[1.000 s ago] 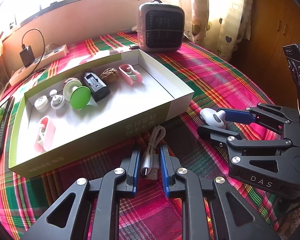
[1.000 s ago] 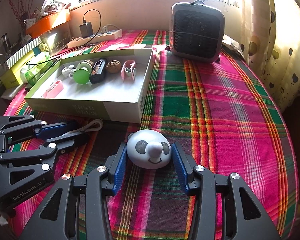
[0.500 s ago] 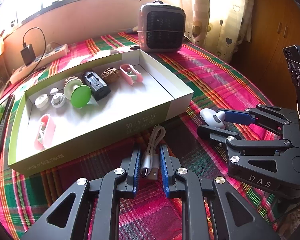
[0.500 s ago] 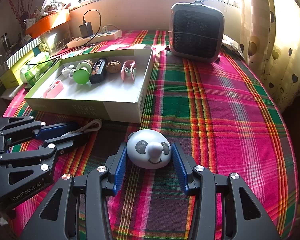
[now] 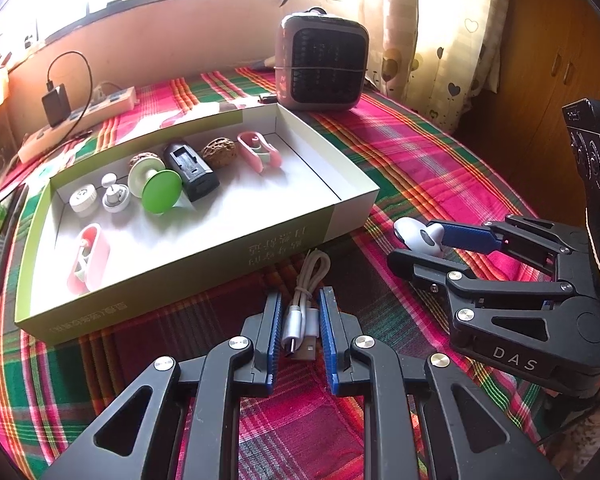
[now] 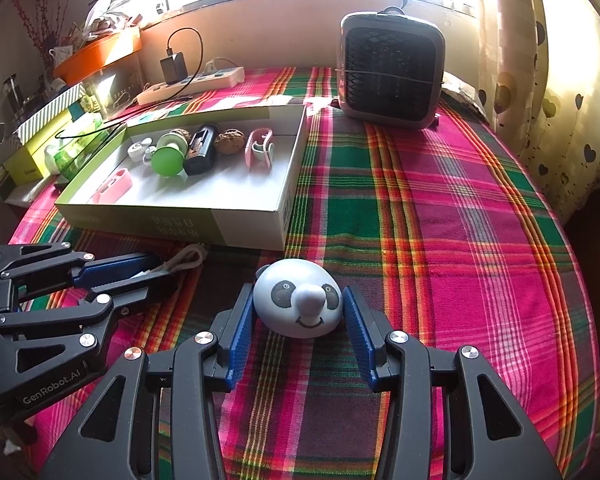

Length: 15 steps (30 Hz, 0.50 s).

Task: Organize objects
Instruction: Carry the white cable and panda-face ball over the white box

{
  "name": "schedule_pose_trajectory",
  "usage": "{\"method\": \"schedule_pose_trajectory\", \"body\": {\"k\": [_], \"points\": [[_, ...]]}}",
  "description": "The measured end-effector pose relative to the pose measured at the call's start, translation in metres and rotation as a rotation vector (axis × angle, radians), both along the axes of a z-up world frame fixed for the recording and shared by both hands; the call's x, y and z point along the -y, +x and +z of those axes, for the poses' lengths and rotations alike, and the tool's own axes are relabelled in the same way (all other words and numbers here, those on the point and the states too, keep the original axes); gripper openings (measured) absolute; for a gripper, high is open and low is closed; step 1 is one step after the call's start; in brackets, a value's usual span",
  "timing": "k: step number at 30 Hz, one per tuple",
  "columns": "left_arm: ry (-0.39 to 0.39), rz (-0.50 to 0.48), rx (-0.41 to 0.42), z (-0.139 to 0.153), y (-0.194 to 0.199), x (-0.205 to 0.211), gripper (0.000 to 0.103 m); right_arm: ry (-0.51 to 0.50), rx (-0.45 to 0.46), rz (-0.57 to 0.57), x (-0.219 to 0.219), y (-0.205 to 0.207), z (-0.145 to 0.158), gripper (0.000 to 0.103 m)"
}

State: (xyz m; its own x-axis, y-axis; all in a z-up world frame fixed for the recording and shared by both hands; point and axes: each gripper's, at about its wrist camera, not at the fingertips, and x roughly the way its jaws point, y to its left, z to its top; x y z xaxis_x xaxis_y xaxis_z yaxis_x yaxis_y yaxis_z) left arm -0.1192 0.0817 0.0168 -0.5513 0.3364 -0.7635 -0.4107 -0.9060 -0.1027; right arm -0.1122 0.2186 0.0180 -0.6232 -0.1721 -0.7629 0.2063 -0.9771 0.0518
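Close ahead, the box [image 5: 292, 236], left jaws pinching a coiled cable [image 5: 304, 304], right jaws hugging a panda toy [image 6: 298, 300].

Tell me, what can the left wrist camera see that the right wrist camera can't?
Only the left wrist view shows the cable's plugs squeezed between the left gripper's blue pads, and the wooden cupboard doors.

Only the right wrist view shows the panda toy's face, with the right gripper closed around it, and the orange tray by the window.

Both show the open box of small things, the heater, the power strip and the plaid cloth.
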Motion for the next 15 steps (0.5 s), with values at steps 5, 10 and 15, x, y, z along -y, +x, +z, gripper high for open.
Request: {"method": "schedule_pose_trajectory", "body": {"k": [5, 10, 15], "points": [[0.014, 0.007, -0.009, 0.004, 0.003, 0.003, 0.016, -0.009, -0.007, 0.003, 0.001, 0.002, 0.003, 0.045], [0.026, 0.015, -0.016, 0.009, 0.006, 0.008, 0.016, -0.017, -0.025, 0.004, 0.002, 0.004, 0.009, 0.045], [0.041, 0.032, -0.025, 0.016, 0.006, 0.016, 0.016, -0.028, -0.049, 0.015, 0.005, 0.004, 0.019, 0.045]]}}
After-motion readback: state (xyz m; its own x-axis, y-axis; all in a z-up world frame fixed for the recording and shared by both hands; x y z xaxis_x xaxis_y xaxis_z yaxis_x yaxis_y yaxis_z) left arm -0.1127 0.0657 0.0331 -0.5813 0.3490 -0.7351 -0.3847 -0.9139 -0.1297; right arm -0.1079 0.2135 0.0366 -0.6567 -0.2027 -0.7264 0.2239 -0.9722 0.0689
